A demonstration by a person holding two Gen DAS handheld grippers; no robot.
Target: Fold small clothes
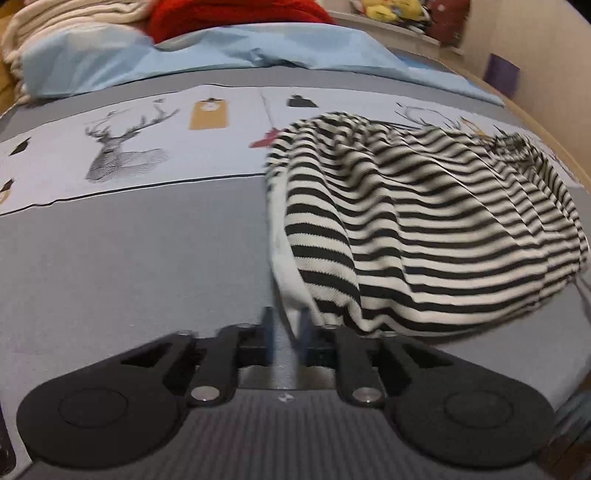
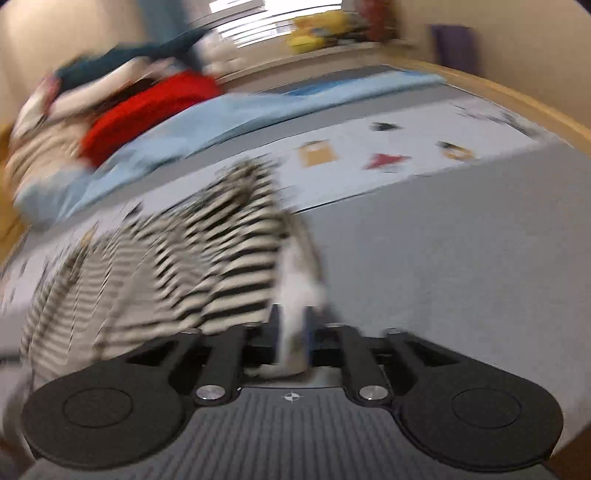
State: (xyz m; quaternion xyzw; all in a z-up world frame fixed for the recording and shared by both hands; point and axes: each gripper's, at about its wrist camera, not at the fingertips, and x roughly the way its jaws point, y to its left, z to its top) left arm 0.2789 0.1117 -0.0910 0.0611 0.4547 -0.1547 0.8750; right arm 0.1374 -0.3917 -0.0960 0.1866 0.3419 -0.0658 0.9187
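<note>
A small black-and-white striped garment (image 1: pixel 424 229) with a white hem is stretched between my two grippers, above the grey bed cover (image 1: pixel 129 277). In the left wrist view its white hem runs down into the narrow gap of my left gripper (image 1: pixel 286 332), whose pads pinch it. The right wrist view is blurred. There the striped garment (image 2: pixel 221 266) spreads to the left, and its white edge fills the gap of my right gripper (image 2: pixel 291 332), which is shut on it. The cloth bunches in folds between the two grips.
The bed cover (image 2: pixel 443 277) has a pale band printed with deer and tags. Behind it lie a light blue sheet (image 1: pixel 184 62) and a pile with a red garment (image 1: pixel 229 14). A wooden bed edge (image 2: pixel 517 99) curves along the right. Yellow toys (image 2: pixel 321 33) sit on a shelf.
</note>
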